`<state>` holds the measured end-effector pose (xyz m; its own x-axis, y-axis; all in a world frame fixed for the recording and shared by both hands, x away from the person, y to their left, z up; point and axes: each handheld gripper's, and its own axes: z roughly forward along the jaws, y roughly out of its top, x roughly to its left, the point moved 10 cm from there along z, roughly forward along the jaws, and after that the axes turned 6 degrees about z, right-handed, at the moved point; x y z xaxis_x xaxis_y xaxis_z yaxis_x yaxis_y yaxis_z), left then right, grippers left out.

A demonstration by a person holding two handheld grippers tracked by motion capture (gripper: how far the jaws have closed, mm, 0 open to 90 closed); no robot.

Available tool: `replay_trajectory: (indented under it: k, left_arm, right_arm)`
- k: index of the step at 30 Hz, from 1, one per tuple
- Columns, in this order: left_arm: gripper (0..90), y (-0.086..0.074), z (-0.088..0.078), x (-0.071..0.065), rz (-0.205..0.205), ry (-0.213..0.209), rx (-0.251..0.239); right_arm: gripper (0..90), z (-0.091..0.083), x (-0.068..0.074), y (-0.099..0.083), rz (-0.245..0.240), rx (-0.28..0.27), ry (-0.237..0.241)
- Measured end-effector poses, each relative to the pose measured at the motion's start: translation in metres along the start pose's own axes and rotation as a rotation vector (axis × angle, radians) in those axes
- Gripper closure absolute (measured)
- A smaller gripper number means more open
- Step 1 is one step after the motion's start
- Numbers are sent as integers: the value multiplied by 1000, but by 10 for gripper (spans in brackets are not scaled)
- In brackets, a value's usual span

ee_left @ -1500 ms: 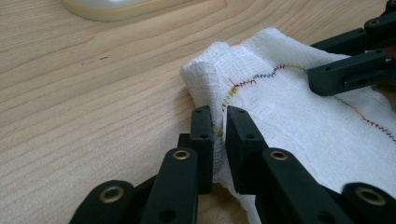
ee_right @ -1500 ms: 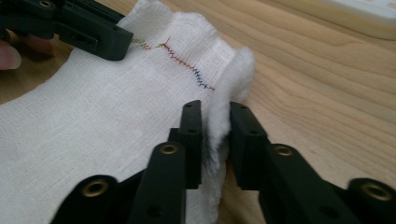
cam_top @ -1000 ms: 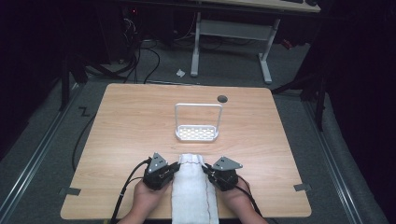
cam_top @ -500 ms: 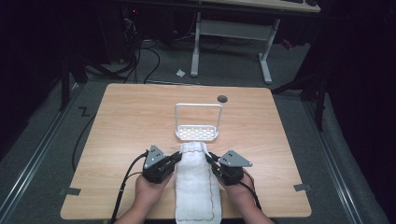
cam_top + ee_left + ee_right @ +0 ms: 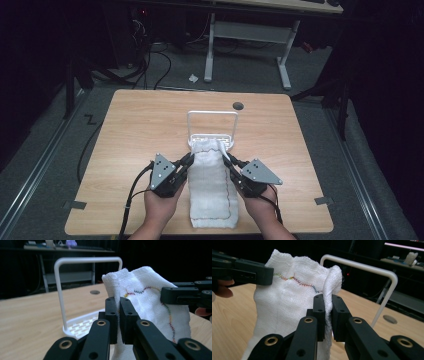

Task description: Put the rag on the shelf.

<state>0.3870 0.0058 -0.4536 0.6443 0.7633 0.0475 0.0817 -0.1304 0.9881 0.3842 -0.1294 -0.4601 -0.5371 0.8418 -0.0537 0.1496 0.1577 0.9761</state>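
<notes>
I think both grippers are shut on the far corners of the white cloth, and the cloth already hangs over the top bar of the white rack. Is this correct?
Not fully. Both the left gripper and the right gripper are shut on the far corners of the white cloth, but it does not hang over the white rack yet. In the left gripper view, the top bar stands bare behind the lifted cloth.

Table [image 5: 140, 130] evenly lit; surroundings dark; gripper views' backgrounds soft; no glare.
</notes>
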Motion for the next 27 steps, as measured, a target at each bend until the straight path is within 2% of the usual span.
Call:
replay_trajectory:
  k: [15,21,27]
  left_arm:
    - [860,64,-14,2,50,4,-157]
    - [861,89,-9,13,77,15,-184]
    - [862,104,4,22,109,19,-182]
  right_arm:
    - [834,-14,-3,65,-16,-145,-8]
    - [834,-13,-6,82,-26,-167,-9]
    - [834,-7,-15,96,-25,-179,-23]
